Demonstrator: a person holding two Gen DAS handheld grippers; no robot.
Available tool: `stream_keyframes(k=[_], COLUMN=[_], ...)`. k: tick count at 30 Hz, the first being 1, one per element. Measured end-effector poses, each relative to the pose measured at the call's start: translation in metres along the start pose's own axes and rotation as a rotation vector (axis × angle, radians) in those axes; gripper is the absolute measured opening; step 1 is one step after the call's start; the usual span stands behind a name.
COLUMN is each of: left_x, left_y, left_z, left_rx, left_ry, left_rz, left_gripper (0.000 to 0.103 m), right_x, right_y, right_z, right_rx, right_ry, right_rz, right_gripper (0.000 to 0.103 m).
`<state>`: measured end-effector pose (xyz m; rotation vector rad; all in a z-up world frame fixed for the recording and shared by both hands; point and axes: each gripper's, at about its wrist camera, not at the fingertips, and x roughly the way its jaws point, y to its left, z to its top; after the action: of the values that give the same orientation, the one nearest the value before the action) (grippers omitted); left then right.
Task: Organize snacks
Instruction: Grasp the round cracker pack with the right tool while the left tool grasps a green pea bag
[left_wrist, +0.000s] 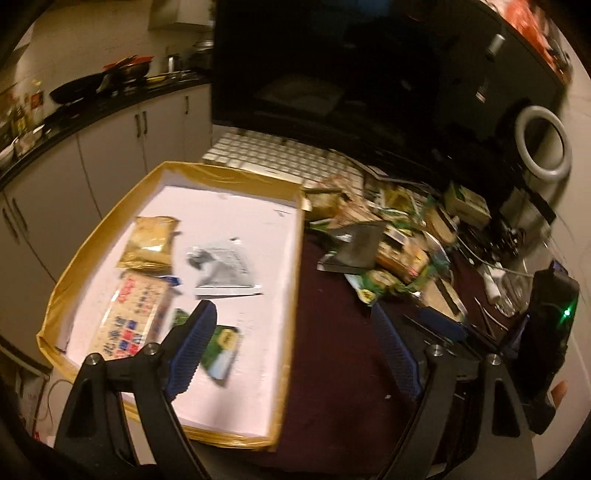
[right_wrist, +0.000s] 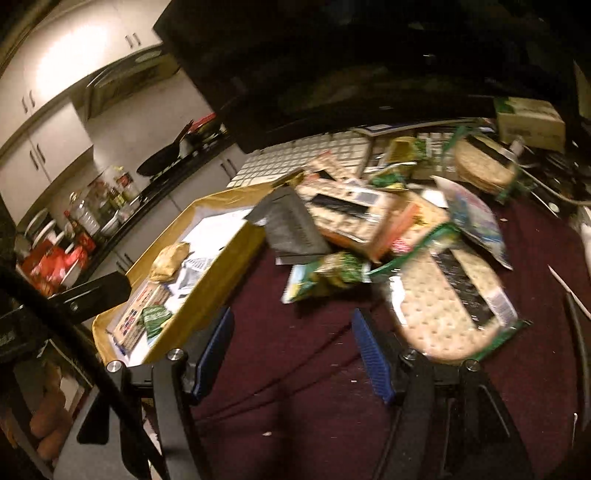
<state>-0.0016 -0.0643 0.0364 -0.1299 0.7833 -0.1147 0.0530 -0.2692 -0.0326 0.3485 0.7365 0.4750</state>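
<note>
A shallow gold-rimmed box with a white floor holds a gold packet, a silver packet, a cracker pack with red and blue print and a small green packet. A pile of snack packets lies right of it on the maroon cloth. My left gripper is open and empty over the box's right edge. My right gripper is open and empty above the cloth, just before the pile. A long cracker pack lies by its right finger. The box is at its left.
A dark monitor and a white keyboard stand behind the box. A ring light, cables and small tools are at the right. Kitchen cabinets and a counter with pans lie beyond the table's left edge.
</note>
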Motion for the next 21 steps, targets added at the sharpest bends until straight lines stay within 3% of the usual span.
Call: stream_keyframes(k=[14, 21], left_x=[0.01, 0.015], left_y=[-0.021, -0.02], left_z=[-0.008, -0.009], left_rx=[0.018, 0.028], left_ry=[0.045, 0.058], left_rz=[-0.012, -0.043], left_gripper=[0.086, 0.086], right_x=[-0.013, -0.032], right_y=[-0.025, -0.037], right_z=[0.0, 0.016], right_rx=[0.125, 0.096], right_ry=[-0.035, -0.076], right_rz=[-0.001, -0.168], right_gripper=[0.067, 0.067])
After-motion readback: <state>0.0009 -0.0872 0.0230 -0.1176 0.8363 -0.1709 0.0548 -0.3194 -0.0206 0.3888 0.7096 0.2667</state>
